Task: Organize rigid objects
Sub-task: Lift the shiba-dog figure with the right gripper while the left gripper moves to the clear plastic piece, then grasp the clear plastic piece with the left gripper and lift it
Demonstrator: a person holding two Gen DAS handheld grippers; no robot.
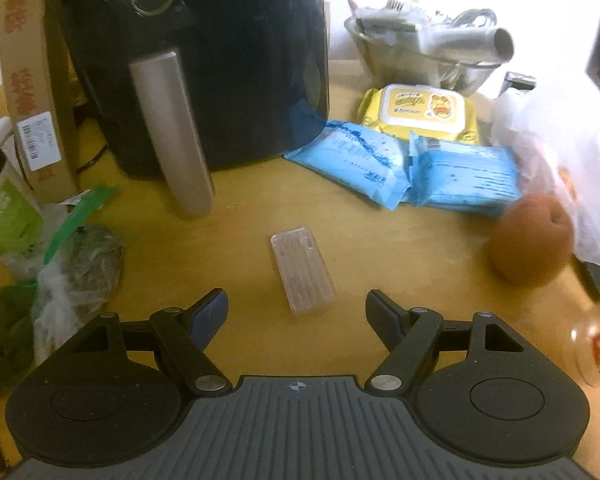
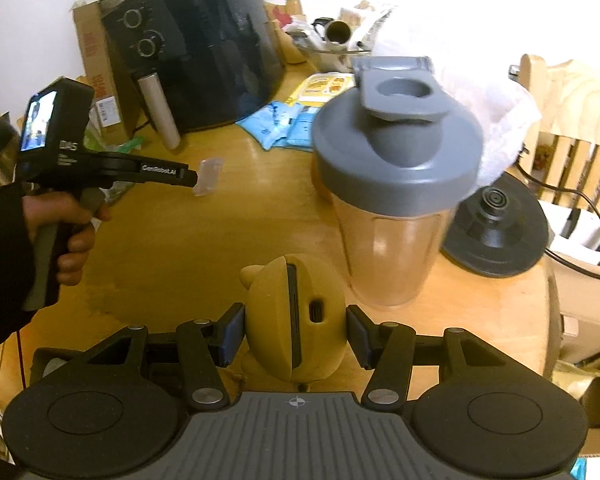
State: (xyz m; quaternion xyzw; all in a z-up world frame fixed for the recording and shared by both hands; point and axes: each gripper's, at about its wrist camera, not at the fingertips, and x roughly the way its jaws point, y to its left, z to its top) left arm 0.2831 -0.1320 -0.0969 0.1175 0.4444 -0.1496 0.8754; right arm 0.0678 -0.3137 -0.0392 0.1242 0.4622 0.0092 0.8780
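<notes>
Clear plastic case (image 1: 303, 273) lay flat on the wooden tabletop (image 1: 240, 320), just ahead of the left gripper (image 1: 296, 312), whose fingers stood wide and empty. In the right wrist view, the right gripper (image 2: 296, 334) clamped a yellow figurine (image 2: 296, 320) beside a shaker bottle (image 2: 396, 184).
</notes>
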